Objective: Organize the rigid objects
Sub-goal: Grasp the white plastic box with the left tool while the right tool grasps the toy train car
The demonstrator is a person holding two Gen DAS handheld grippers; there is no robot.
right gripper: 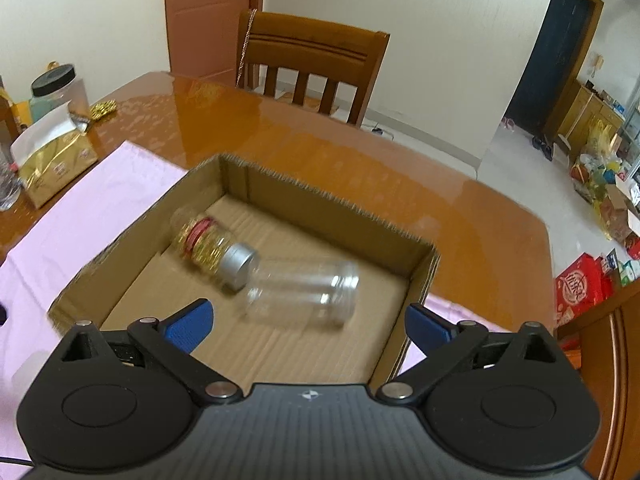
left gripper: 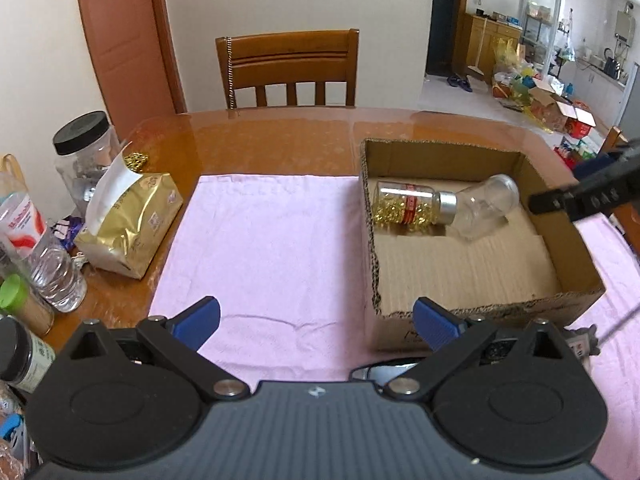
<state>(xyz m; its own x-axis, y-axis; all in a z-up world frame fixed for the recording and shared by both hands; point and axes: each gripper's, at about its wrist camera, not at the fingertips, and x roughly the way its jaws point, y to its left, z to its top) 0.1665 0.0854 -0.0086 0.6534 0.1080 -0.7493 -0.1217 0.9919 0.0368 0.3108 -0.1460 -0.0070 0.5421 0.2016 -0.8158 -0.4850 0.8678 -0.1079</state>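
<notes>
An open cardboard box [left gripper: 576, 256] [right gripper: 140, 220] sits on a pink cloth [left gripper: 260, 248] [right gripper: 92, 200]. Inside lie a bottle of golden capsules with a silver cap [left gripper: 408, 204] [right gripper: 208, 248] and an empty clear jar [left gripper: 486, 206] [right gripper: 304, 292], both on their sides and touching. My left gripper [left gripper: 316, 320] is open over the cloth, left of the box, with nothing between its blue pads. My right gripper [right gripper: 306, 324] is open above the box's near edge, the clear jar lying just beyond its fingers, not touched. Part of the right gripper [left gripper: 588, 196] shows at the left wrist view's right edge.
A gold tissue pack [left gripper: 132, 224] [right gripper: 52, 164], a black-lidded clear jar [left gripper: 84, 148] [right gripper: 60, 92], a water bottle [left gripper: 44, 252] and small containers crowd the wooden table's [left gripper: 280, 140] left side. A wooden chair [left gripper: 288, 68] [right gripper: 312, 68] stands behind the table.
</notes>
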